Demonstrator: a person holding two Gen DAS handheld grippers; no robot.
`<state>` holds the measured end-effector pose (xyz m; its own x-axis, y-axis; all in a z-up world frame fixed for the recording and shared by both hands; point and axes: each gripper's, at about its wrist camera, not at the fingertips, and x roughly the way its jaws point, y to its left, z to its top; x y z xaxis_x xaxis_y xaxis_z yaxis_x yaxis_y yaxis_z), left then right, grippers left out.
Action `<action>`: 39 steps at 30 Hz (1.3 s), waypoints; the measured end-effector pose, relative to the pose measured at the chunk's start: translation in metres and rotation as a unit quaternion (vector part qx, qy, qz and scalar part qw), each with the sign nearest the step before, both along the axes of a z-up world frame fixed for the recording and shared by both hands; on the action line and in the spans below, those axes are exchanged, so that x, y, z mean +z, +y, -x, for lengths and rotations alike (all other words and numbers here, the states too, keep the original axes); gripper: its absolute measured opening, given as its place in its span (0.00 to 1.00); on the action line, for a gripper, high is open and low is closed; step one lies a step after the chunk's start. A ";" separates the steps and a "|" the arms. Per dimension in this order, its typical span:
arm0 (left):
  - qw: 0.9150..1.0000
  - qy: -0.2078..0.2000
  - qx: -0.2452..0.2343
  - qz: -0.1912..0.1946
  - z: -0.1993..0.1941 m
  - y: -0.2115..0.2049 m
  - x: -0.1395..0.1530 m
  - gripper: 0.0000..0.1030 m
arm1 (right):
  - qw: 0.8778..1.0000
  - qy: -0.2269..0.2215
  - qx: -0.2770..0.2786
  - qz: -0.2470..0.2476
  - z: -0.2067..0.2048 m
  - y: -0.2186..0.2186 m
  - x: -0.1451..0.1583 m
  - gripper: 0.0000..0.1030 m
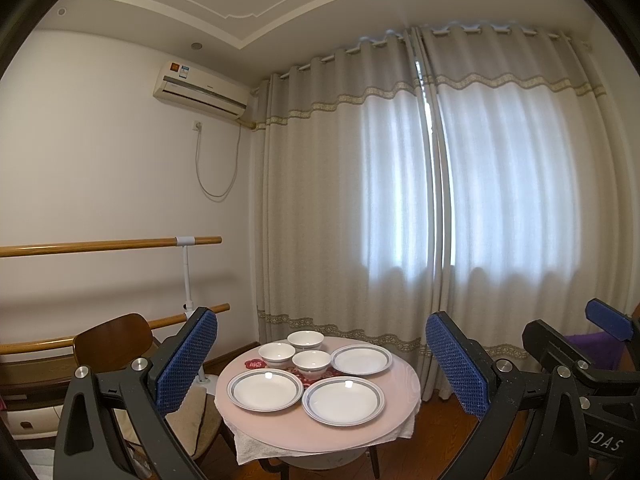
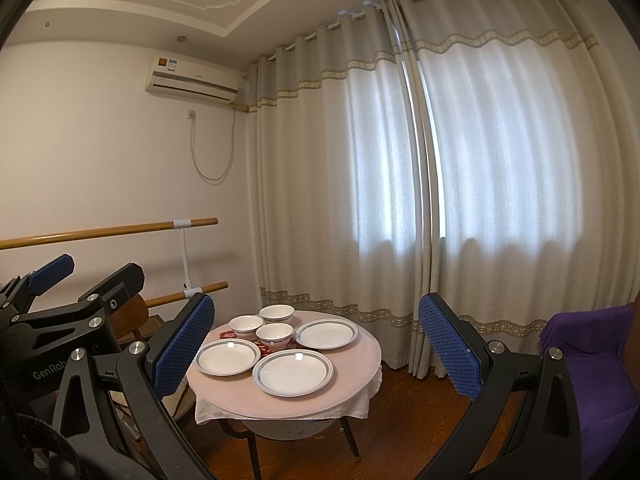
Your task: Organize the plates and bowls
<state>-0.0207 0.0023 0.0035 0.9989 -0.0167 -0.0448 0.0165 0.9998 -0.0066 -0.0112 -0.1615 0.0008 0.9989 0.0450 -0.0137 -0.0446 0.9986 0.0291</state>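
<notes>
Both wrist views face the distant round table (image 1: 320, 428) from above, side by side.

Backlit curtains (image 1: 400, 184), wall AC (image 1: 202, 88), wood floor (image 2: 408, 432).

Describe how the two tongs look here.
Both the left tongs and right tongs have black frames with silver bolts and blue textured pads. White lettering is partly visible: "DAS" on the right one, "GenRob" on the left one.

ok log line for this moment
stage: pre-grasp | left gripper: open | right gripper: open | table: three plates, three bowls, unstacked
</notes>
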 end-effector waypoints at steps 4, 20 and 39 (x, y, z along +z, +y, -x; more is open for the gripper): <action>1.000 0.000 0.000 0.000 0.001 0.000 0.000 0.99 | 1.000 0.000 0.000 0.000 0.001 0.000 0.001 1.00; 0.998 0.054 0.009 0.022 -0.049 0.008 -0.023 0.99 | 0.999 0.041 0.012 0.000 -0.043 0.000 -0.016 1.00; 0.941 0.306 0.050 0.138 -0.331 0.102 -0.101 0.99 | 0.970 0.222 0.098 -0.012 -0.308 -0.003 -0.128 1.00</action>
